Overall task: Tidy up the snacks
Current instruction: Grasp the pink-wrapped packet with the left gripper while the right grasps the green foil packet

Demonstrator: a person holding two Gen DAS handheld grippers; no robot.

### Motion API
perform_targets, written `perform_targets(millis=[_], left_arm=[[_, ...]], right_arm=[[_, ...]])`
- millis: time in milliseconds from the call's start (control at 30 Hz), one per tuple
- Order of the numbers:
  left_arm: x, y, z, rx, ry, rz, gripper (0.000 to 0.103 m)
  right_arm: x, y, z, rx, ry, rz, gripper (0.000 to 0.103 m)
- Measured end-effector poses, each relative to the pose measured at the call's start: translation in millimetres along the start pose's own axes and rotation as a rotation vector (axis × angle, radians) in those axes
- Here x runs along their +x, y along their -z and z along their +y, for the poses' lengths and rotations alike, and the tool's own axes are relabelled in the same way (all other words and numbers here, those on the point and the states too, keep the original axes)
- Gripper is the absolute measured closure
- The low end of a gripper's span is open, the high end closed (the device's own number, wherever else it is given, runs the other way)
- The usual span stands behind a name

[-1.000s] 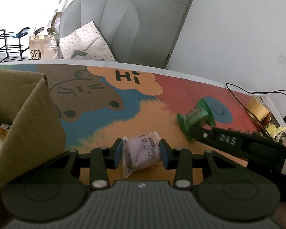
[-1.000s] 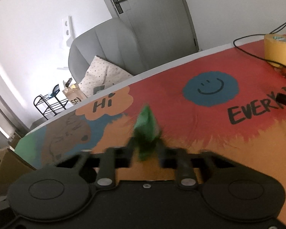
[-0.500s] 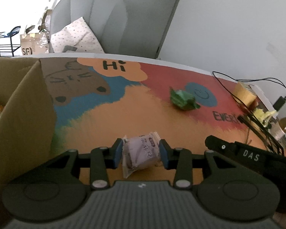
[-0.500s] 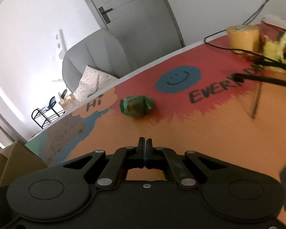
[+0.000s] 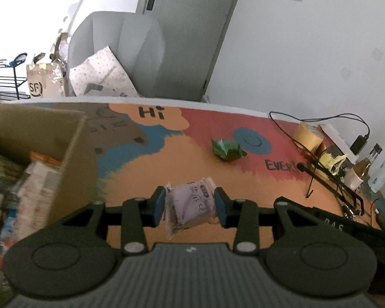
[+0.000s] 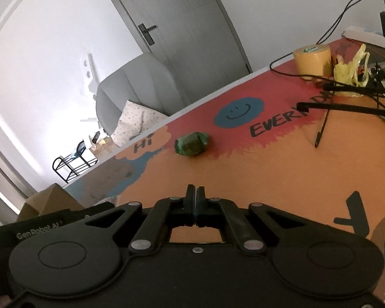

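1. The left gripper is clamped on a pale purple snack packet; both blue pads press its sides, and the packet sits lifted clear of the mat.
2. The right gripper has its fingers pressed flat together with nothing between them.
3. A green snack lies on the mat well ahead of the right gripper's tips, apart from them, near the blue smiley patch and the "Hi" bubble.
4. From the left wrist the same green snack lies ahead and to the right of the held packet, just beside the smiley patch.
5. Only the left view shows the inside of the cardboard box at the left, with blurred snack packs already in it; its near wall stands just left of the left gripper.
6. The right view shows only a corner of the box at lower left, with part of the left gripper's body in front of it.
7. The right view gives a clearer sight of the tape roll, yellow bag and black cables at the table's far right.
8. A grey chair and door stand behind the table in both views.
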State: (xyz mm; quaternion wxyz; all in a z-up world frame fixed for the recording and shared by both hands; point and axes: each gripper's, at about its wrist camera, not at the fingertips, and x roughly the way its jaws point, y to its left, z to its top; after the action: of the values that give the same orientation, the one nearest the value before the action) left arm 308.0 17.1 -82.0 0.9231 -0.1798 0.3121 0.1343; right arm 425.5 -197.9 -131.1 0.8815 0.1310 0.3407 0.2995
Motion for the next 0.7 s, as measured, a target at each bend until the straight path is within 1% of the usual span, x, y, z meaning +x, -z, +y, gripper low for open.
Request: perform_targets(millis=[67,100,133,167,200,233,267,400,467,533,600,700], left_arm=[[-3.8,-0.8,2.5,-0.003,-0.007,-0.011,0.063],[-4.0,-1.7,3.8,-0.004,-0.011,-0.012,0.063],[-3.5,-2.6,4.7,-0.005,-0.014,-0.012,0.063],[-2.4,-4.1,5.1,-0.004,-0.016,-0.014,0.063],[-0.9,-6.2,5.3,-0.002,-0.019,-0.017,0.063],[0.4,-8.3,5.6,-0.002,-0.021,-0.022,0.063],[2.7,-11.1,5.9,-0.003,-0.022,-0.025,0.063],[13.2,-21.6,6.6,-0.008,-0.023,-0.032,0.063],[20.2,-26.9,6.2,-0.008,-0.023,-0.033,0.063],[27.0,-31.0,5.4,-0.003,-0.025,-0.039,0.063],[34.4,-34.1,4.7,0.0,-0.031,-0.043,0.063],[47.8,-37.9,5.8,-0.008,-0.041,-0.043,0.063]], right_arm=[[2.2,-1.0,2.2,0.0,-0.002,0.006,0.103],[3.1,-1.1,3.3,0.002,0.001,0.005,0.1],[5.0,-2.0,4.7,-0.001,0.004,0.002,0.087],[7.1,-3.0,5.4,-0.005,0.014,0.001,0.079],[9.3,-4.8,6.5,-0.008,0.018,-0.005,0.063],[11.5,-7.1,7.5,-0.01,0.022,-0.011,0.05],[14.9,-10.8,8.0,-0.013,0.024,-0.017,0.048],[32.9,-25.5,6.3,0.004,0.013,-0.005,0.046],[41.1,-31.2,6.6,0.005,0.013,-0.001,0.043],[50.5,-36.4,7.4,-0.005,0.012,-0.004,0.034],[61.7,-41.4,8.3,-0.014,0.013,-0.003,0.031],[78.1,-46.0,8.9,-0.018,0.009,0.013,0.031]])
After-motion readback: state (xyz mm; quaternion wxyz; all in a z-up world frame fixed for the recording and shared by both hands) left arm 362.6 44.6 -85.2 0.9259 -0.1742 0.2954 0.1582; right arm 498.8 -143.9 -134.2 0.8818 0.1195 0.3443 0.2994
